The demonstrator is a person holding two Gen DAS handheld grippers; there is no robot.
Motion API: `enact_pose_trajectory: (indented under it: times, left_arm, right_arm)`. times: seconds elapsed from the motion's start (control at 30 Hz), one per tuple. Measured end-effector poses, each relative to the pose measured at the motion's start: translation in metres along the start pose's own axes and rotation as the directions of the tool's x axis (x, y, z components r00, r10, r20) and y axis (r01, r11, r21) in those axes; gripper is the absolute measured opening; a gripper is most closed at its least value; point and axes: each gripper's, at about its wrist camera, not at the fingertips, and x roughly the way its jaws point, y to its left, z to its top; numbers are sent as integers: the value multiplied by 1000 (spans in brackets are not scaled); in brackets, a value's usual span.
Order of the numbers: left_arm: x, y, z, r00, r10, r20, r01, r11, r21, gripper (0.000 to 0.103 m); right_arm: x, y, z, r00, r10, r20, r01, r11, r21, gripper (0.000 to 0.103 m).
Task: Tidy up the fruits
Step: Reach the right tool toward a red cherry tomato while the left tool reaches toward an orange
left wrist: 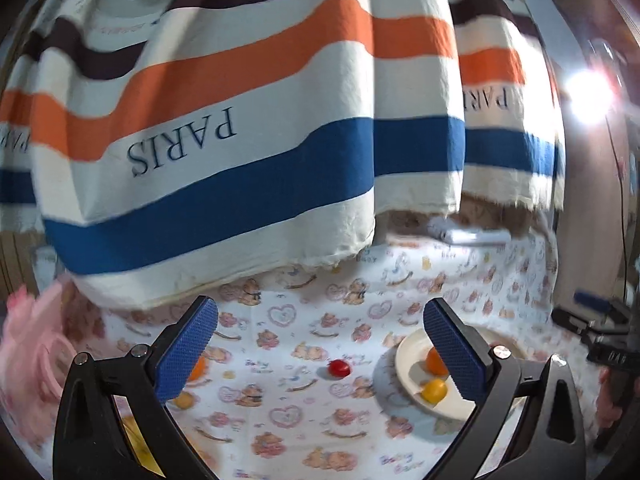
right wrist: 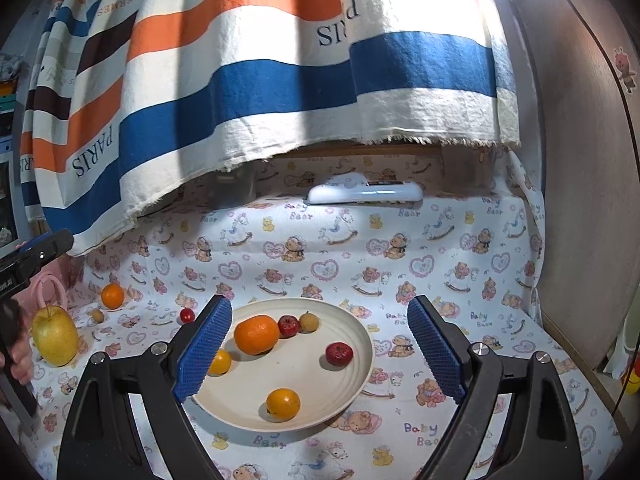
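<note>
A cream plate holds a big orange, two small oranges, two red fruits and a small brown fruit. My right gripper is open and empty above the plate. Left of the plate lie a cherry tomato, an orange, a small brown fruit and a yellow apple. My left gripper is open and empty above the cloth, with the tomato between its fingers and the plate to the right.
A bear-print cloth covers the table. A striped towel hangs over the back. A white device lies at the back edge. A pink basket stands at the far left. A wooden panel borders the right.
</note>
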Motion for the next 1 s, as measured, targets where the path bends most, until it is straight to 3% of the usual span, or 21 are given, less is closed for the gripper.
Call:
enact_pose_trajectory:
  times: [0.07, 0.23, 0.33, 0.57, 0.7, 0.8, 1.0]
  left_arm:
    - [-4, 10, 4, 999, 41, 25, -41, 999, -25, 102]
    - [7, 48, 6, 998, -2, -62, -8, 987, -160, 102]
    - [17, 63, 4, 993, 7, -114, -29, 982, -186, 100]
    - [32, 78, -5, 982, 4, -188, -45, 977, -211, 87]
    - [38, 78, -10, 977, 8, -212, -52, 978, -201, 83]
    - [43, 78, -14, 972, 21, -236, -66, 981, -184, 79]
    - [53, 87, -20, 954, -13, -301, -60, 971, -232, 74]
  right_arm:
    - [-2, 3, 1, 1000, 3, 24, -2, 1000, -13, 91]
    - [-3, 17, 13, 1000, 28, 7, -28, 1000, -8, 91]
    - [-1, 32, 23, 999, 51, -14, -51, 999, -15, 91]
    - [20, 72, 45, 989, 134, -67, -134, 991, 12, 89]
    - [48, 95, 48, 972, 194, -134, -192, 981, 29, 86]
    - [72, 112, 46, 960, 210, -188, -210, 978, 18, 79]
    - [129, 140, 35, 911, 236, -339, -233, 971, 48, 67]
